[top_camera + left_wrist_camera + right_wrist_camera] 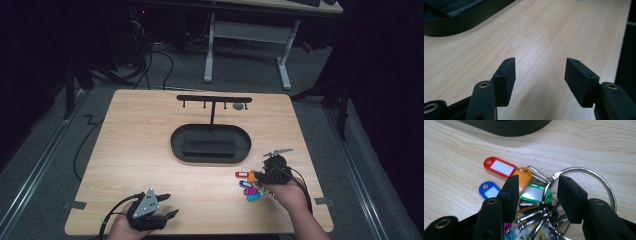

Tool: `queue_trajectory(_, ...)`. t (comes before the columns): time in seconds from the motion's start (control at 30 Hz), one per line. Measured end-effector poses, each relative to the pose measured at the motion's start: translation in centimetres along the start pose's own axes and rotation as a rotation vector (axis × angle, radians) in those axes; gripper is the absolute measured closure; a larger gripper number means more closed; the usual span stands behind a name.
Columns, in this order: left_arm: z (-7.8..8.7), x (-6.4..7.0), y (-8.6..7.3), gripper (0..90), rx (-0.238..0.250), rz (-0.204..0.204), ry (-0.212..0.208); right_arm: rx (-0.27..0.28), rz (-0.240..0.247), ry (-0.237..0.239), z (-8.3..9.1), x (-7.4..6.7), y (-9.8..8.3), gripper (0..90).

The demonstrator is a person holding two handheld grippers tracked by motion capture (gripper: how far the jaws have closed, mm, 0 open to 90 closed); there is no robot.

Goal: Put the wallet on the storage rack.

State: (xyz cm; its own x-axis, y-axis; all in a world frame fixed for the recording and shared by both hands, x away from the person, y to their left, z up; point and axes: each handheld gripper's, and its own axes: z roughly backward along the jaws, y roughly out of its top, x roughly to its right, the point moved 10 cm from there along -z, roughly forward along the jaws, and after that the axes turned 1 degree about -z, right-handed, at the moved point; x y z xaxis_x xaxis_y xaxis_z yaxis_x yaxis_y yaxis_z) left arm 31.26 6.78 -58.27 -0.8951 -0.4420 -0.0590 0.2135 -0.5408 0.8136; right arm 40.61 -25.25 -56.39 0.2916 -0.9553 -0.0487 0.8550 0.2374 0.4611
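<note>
A bunch of keys with coloured tags [247, 186] lies on the wooden table [135, 145] at the front right. My right gripper [264, 176] hovers just over it. In the right gripper view the right gripper [537, 180] stands open, its jaws either side of the green tag [534, 192] and the keys. An orange tag [524, 177], a red tag [499, 167] and a blue tag [489, 190] fan out to the left. A large metal ring [609, 187] lies to the right. My left gripper [169, 205] rests open near the front edge, and the left gripper [540, 61] holds nothing.
A black oval tray [175, 142] sits mid-table, with a T-shaped hook rack [214, 99] rising behind it; a small dark item [239, 106] hangs near its right end. The tray's rim [449, 27] lies beyond my left gripper. Bare wood stretches across the left half.
</note>
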Motion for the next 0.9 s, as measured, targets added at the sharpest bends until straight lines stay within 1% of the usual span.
queue_trajectory(0.07, -0.3, 0.4, -0.5, 42.6, -0.029, -0.036, -0.009, -0.03, -0.015, -0.019, -0.1, 0.3, 0.6, 55.6)
queue_trajectory(0.13, -0.4, 0.7, -0.7, 42.6, -0.039, -0.059, -0.015, -0.059, -0.032, -0.031, -0.2, 0.7, 1.0, 57.9)
queue_trajectory(0.2, -0.4, 1.0, -0.6, 42.7, -0.036, -0.069, -0.025, -0.082, -0.047, -0.051, -0.4, 1.1, 1.4, 59.8)
queue_trajectory(0.27, -0.4, 1.2, -0.4, 42.8, -0.031, -0.081, -0.027, -0.096, -0.066, -0.044, -0.6, 1.3, 1.8, 60.9)
queue_trajectory(0.3, -0.4, 1.4, -0.5, 42.8, -0.036, -0.091, -0.029, -0.107, -0.082, -0.047, -0.8, 1.4, 2.0, 62.5)
queue_trajectory(0.37, -0.3, 1.5, -0.4, 42.8, -0.033, -0.108, -0.022, -0.14, -0.12, -0.034, -1.2, 1.6, 1.9, 62.8)
queue_trajectory(0.4, -0.2, 1.5, -0.4, 42.8, -0.034, -0.113, -0.02, -0.149, -0.126, -0.038, -1.4, 1.7, 1.9, 62.8)
queue_trajectory(0.47, -0.2, 1.5, -0.4, 42.9, -0.034, -0.115, -0.018, -0.172, -0.13, -0.044, -1.9, 1.8, 1.7, 62.9)
queue_trajectory(0.5, -0.2, 1.5, -0.4, 42.9, -0.034, -0.115, -0.018, -0.172, -0.13, -0.044, -1.9, 1.8, 1.7, 62.9)
queue_trajectory(0.53, -0.2, 1.5, -0.4, 42.9, -0.036, -0.114, -0.019, -0.183, -0.138, -0.052, -2.0, 1.9, 1.6, 63.0)
queue_trajectory(0.7, -0.2, 1.5, -0.6, 42.8, -0.044, -0.113, -0.015, -0.201, -0.169, -0.057, -2.7, 2.5, 1.6, 64.4)
queue_trajectory(0.8, -0.2, 1.5, -0.6, 42.8, -0.045, -0.113, -0.016, -0.206, -0.175, -0.054, -2.9, 2.5, 1.6, 64.8)
queue_trajectory(0.87, -0.4, 1.6, -0.8, 42.7, -0.052, -0.111, -0.024, -0.205, -0.174, -0.054, -3.0, 2.6, 1.7, 65.8)
queue_trajectory(0.9, -0.4, 1.7, -0.9, 42.6, -0.058, -0.118, -0.026, -0.224, -0.169, -0.064, -3.1, 2.7, 1.5, 66.6)
